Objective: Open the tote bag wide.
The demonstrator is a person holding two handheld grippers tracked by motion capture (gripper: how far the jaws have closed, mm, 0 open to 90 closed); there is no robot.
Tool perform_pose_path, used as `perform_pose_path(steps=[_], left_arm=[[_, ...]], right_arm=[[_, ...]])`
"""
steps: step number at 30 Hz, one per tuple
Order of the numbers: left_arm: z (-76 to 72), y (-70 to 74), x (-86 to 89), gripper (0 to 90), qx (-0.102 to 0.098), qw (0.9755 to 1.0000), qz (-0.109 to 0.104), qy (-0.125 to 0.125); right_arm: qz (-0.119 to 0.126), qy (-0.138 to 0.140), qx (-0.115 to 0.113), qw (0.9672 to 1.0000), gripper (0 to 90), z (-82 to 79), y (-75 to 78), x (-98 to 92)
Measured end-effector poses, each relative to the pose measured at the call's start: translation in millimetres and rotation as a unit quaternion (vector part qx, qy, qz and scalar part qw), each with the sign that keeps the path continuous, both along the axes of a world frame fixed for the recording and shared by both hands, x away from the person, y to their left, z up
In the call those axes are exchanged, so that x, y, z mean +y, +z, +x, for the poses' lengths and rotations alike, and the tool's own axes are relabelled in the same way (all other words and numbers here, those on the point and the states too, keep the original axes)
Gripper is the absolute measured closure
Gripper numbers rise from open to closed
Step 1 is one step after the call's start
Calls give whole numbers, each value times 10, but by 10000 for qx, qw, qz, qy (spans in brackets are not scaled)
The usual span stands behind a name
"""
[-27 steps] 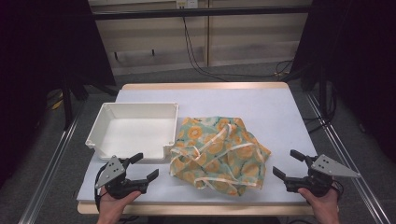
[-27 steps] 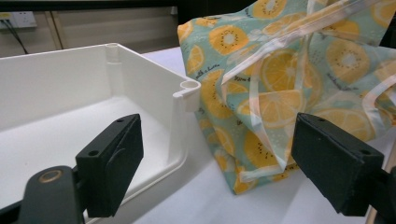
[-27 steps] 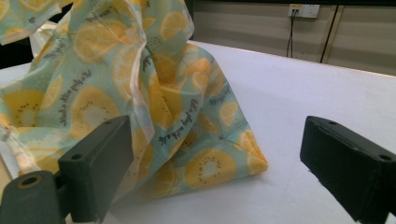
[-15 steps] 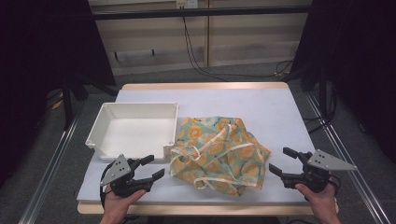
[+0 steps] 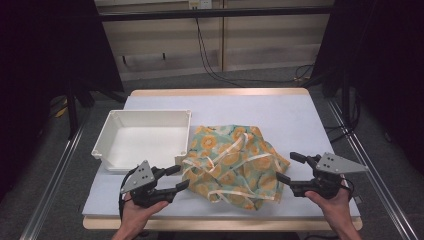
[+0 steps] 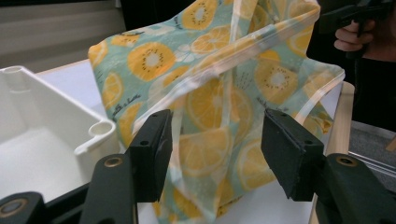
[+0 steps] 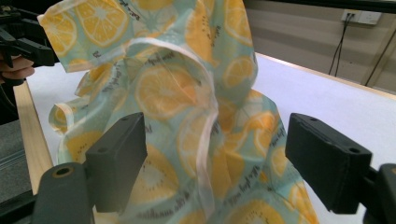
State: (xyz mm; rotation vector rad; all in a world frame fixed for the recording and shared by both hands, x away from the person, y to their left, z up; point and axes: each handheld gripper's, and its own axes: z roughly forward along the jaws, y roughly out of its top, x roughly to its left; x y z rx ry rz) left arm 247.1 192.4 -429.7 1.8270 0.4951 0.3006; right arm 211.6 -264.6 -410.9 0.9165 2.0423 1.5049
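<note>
- Left gripper (image 5: 172,179) sat at near-left table edge, jaws apart, nothing clamped. They'd just been closing a bit; in left gripper view the fruit-print cloth (image 6: 219,116) lay straight ahead, its near fold between the pads but not pinched.
- Right gripper (image 5: 291,169) at near-right, jaws spread wide, released; they'd just been opening. Cloth (image 7: 187,116) stood bunched right in front of the jaws, reaching between them w/o being pressed.
- Cloth (image 5: 232,165) lay crumpled betw. the two grippers, just off each one's tips, touching the table (image 5: 280,115). White tray (image 5: 107,145) was beyond the left gripper and slightly outboard, just beside the cloth's left edge, empty.
- Judged step: both hands closing in to pinch the cloth's two sides.
- Risks from here:
  - Folds are stacked and pale trim strips cross the top, so a pinch could grab sev. layers or only a strip → cloth lifts as a lump, not spread.
  - Left jaws close to tray corner; pushing fwd could knock or shove the tray.
  - Thin fabric could slide away ahead of the pads if jaws push in flat → missed grip.
  - Uneven grab heights L vs R → cloth twists when raised.
</note>
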Motion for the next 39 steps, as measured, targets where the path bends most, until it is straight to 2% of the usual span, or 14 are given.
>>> perform_pose_path(steps=[1,6,12,13,24,25,28,29,30,31,32,35,38,39], left_arm=[[28,22,-59,434,5,9999,-92,-81],[102,75,-209,435,-57,9997,-104,-219],[221,110,-467,462,-62,9988,13,-476],[232,113,-514,468,-157,9988,136,-442],[479,87,-773,509,-6,9985,129,-539],[512,88,-807,538,-22,9985,224,-507],[530,83,-844,676,-6,9979,208,-620],[537,84,-861,676,19,9977,240,-640],[548,83,-870,741,60,9975,235,-666],[578,84,-886,835,132,9972,225,-699],[578,84,-886,855,132,9972,225,-699],[594,86,-888,885,215,9965,185,-789],[600,121,-842,886,238,9969,60,-743],[600,121,-842,887,238,9969,60,-743]], right_arm=[[-13,17,14,10000,202,21,12,18],[-92,202,61,9997,197,136,65,119],[-97,398,9,9992,204,282,168,262],[-80,466,-2,9989,211,326,210,299],[-190,571,34,9982,195,591,269,520],[-224,569,78,9981,199,649,256,549],[-287,587,190,9977,230,735,215,586],[-287,587,190,9977,230,735,215,586],[-317,571,231,9976,286,760,195,599],[-413,563,307,9971,441,798,163,615],[-413,563,307,9971,441,798,163,615],[-339,427,354,9979,662,835,156,605],[-49,241,431,9988,848,896,164,499],[-49,241,431,9988,848,896,164,499]])
